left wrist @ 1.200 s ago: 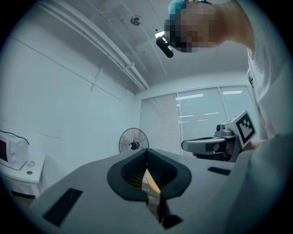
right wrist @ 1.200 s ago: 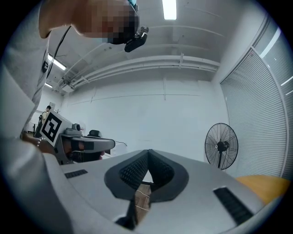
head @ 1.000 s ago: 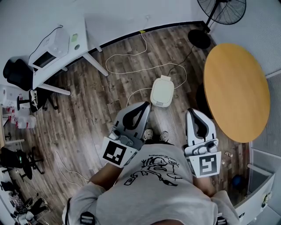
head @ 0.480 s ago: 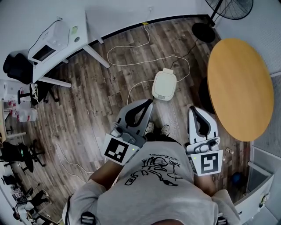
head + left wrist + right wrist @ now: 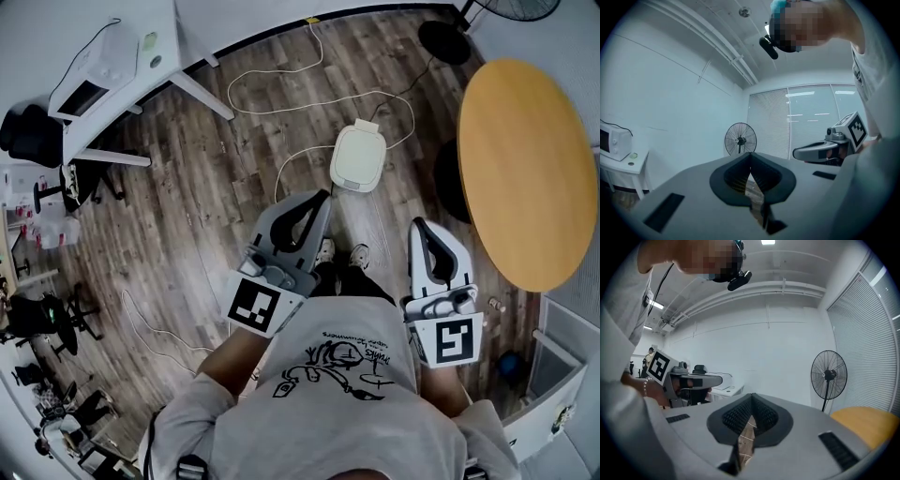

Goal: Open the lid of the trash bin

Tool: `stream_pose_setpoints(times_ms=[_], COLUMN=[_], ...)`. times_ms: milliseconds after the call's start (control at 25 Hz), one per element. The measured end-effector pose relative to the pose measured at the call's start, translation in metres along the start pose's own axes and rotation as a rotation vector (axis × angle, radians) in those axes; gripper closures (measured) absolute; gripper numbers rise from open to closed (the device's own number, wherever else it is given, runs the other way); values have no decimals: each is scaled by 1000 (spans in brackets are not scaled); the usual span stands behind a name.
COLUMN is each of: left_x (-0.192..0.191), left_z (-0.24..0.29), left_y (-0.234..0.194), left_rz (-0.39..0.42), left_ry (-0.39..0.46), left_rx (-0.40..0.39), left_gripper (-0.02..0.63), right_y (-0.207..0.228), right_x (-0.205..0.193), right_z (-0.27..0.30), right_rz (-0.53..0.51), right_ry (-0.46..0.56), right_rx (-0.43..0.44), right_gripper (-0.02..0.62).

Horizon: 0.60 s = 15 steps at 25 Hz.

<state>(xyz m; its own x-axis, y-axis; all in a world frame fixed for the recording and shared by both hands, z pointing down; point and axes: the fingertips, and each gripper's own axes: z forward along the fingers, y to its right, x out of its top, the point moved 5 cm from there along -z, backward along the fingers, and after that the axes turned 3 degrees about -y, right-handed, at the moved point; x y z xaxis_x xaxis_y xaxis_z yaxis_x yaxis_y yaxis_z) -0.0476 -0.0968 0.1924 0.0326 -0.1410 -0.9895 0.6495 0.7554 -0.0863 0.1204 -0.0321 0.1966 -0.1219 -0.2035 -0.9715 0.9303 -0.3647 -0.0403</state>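
Cream rounded-square plastic trash bin (image 5: 359,157), lid (image 5: 360,148) down, is set on the wooden floor (image 5: 206,187) at twelve o'clock, well apart from both grippers. The left gripper (image 5: 322,197) and right gripper (image 5: 418,225) are pressed closed, empty. One should be lowered, opened, and hooked squarely under the lid's front edge.

Wood floor (image 5: 187,225) bears a white trash bin (image 5: 357,157), lid shut; white cable (image 5: 281,112) loops beside it.
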Motion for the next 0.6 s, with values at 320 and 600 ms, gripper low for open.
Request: stream_pose_setpoints(times_ms=[320,600], left_x=[-35,-78], left_z=[19,33], left_y=[-20,-31], left_rz=[-20,-20], left_ry=[-18,-84], left_rx=[13,-2], left_gripper=[591,591], right_y=[-9,-8], right_x=[-27,-64], right_z=[33,60], right_rz=[67,82], right_ry=[-44,-85], right_rx=[16,20], right_gripper=[589,589])
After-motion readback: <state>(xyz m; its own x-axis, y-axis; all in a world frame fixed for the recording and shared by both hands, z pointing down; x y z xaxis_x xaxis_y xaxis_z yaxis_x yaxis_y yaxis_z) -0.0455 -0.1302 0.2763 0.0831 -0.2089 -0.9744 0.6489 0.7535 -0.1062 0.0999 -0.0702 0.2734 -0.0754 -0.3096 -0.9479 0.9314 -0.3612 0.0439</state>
